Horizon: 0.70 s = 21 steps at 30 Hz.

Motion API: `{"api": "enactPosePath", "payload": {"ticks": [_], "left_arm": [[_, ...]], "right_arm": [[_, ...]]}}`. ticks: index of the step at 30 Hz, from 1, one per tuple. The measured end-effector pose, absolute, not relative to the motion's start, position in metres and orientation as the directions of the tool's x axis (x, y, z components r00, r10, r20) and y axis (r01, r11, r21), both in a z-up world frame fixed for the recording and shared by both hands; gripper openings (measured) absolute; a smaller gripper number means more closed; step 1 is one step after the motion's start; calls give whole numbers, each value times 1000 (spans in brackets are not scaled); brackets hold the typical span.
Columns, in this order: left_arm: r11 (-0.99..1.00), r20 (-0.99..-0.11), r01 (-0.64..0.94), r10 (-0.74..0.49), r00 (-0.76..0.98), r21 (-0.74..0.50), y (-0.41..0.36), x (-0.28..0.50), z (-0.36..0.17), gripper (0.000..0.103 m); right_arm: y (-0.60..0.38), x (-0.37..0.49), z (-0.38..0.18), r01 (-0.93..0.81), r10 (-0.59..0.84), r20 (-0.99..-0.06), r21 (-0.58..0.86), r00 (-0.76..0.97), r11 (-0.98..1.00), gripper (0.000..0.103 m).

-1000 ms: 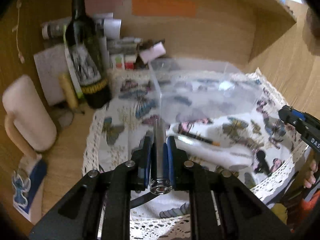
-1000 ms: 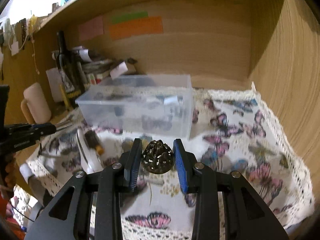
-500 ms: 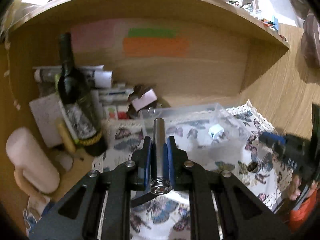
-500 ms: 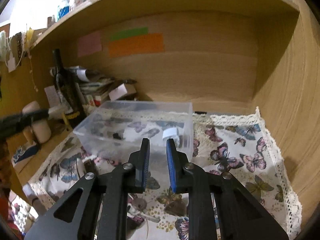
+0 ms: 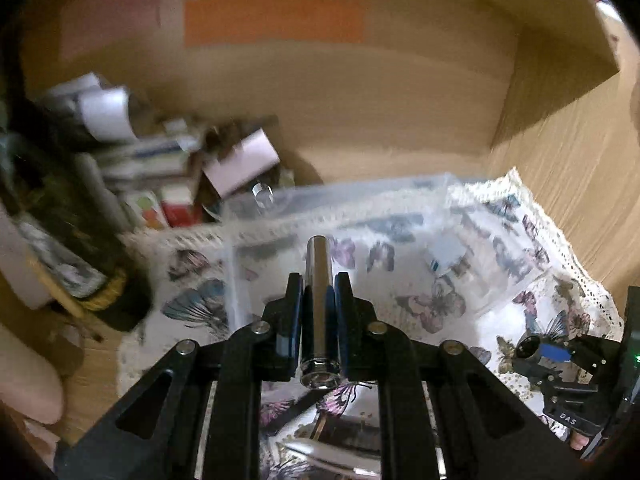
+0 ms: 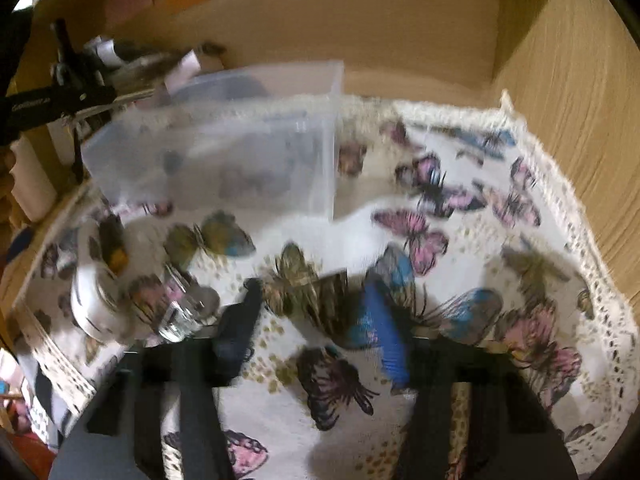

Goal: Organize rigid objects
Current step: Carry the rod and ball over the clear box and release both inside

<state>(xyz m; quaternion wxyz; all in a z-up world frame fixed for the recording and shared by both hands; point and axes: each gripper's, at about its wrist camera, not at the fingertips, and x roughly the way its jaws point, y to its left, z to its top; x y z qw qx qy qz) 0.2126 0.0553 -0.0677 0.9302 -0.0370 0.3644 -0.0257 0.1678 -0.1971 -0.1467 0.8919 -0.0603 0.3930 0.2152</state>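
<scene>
My left gripper (image 5: 318,292) is shut on a metal cylinder (image 5: 318,280) and holds it above the near left corner of the clear plastic bin (image 5: 400,216). A small white and blue item (image 5: 446,250) lies in the bin. My right gripper (image 6: 312,308) is open wide and empty, low over the butterfly cloth (image 6: 440,216), in front of the bin (image 6: 224,152). It also shows in the left wrist view (image 5: 552,356) at the right edge. A glass jar (image 6: 180,312) and a white object (image 6: 92,296) lie on the cloth left of the right gripper.
A wine bottle (image 5: 60,240), boxes and papers (image 5: 168,168) crowd the back left corner. Wooden walls (image 6: 580,120) close in the back and right. A cream mug (image 5: 24,376) stands at the left. Both views are motion-blurred.
My right gripper has opened wide and dropped low over the cloth; the round lattice ball it held a second ago is gone. My left gripper has moved closer over the bin with the cylinder.
</scene>
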Motion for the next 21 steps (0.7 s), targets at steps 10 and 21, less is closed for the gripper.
{"api": "enactPosePath", "payload": {"ticks": [10, 21], "left_arm": [[996, -729, 64, -94, 678, -69, 48, 237, -93, 15], [992, -707, 94, -122, 696, -79, 49, 228, -82, 15]], "right_arm": [[-178, 162, -84, -464, 370, -589, -10, 718, 886, 30], [-113, 223, -63, -527, 413, -594, -21, 690, 850, 30]]}}
